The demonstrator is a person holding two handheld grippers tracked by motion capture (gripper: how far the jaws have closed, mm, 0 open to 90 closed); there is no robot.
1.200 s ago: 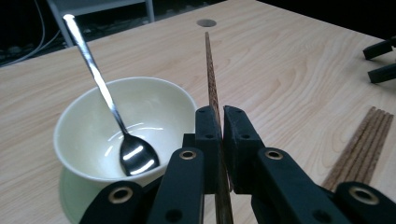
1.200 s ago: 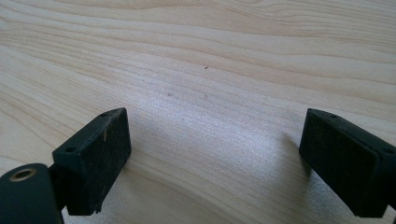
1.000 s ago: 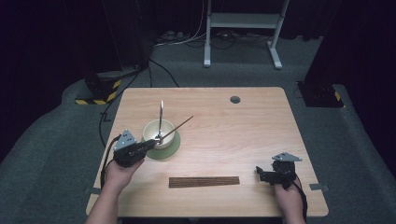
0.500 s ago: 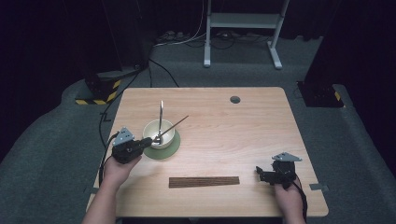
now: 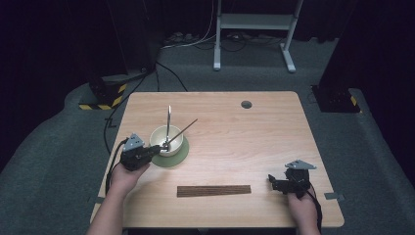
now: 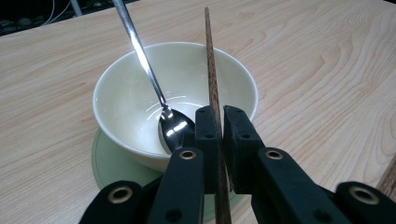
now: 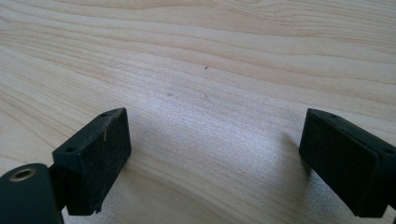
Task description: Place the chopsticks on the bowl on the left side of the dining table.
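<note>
Seemingly one chopstick [image 6: 212, 88] in left gripper [image 6: 215, 122]

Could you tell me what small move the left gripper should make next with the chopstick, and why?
Probably lift the chopstick up and clear of the bowl. The left gripper is already shut on it, and its far end reaches across the rim beside the spoon leaning inside, so a straight lift seems least likely to knock the spoon.

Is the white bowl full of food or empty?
Empty of food. The left gripper view shows the bowl's bare shiny inside, with just a metal spoon resting in it and nothing else.
</note>
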